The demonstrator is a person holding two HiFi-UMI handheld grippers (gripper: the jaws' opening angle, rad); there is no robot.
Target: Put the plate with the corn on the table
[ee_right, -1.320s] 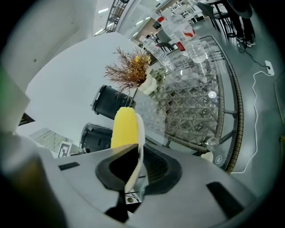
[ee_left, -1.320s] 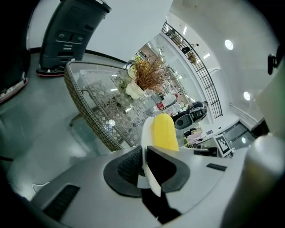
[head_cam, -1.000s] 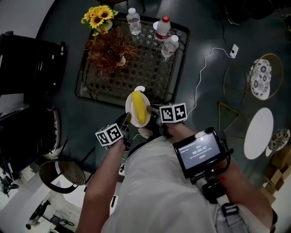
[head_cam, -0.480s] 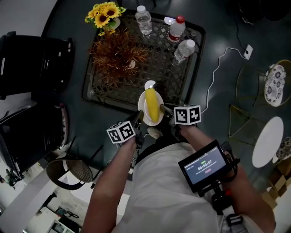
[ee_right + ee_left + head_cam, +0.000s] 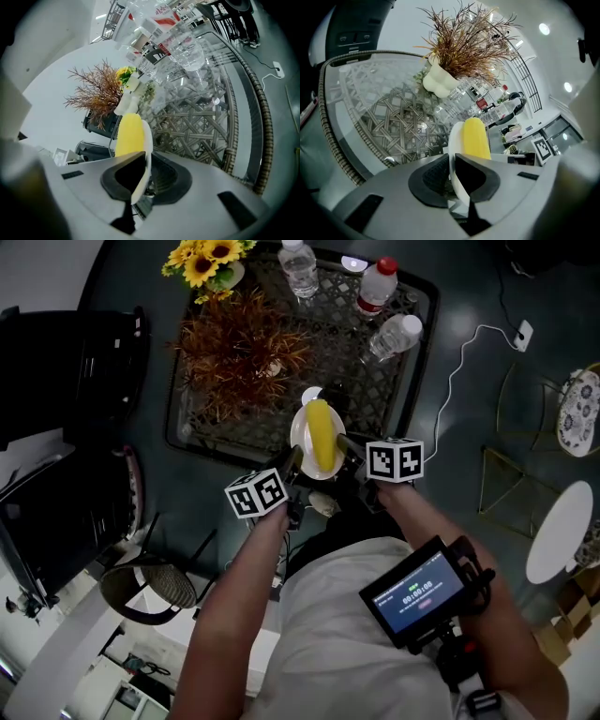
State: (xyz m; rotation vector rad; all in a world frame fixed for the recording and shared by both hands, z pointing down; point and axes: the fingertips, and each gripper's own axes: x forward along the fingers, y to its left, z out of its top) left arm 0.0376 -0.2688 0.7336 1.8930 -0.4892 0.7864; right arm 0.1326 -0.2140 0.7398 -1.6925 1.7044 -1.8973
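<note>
left gripper (image 5: pixel 292 465) + right gripper (image 5: pixel 347 444) jaws: pinching plate (image 5: pixel 297 437) rims | step: set onto desk (image 5: pixel 375 390) just ahead | care: keep level, corn (image 5: pixel 322 432) could roll

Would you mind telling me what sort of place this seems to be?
Likely an indoor lounge or café-style seating area: a glass-topped woven table with a dried-plant arrangement, sunflowers and water bottles, plus a white round side table nearby.
</note>
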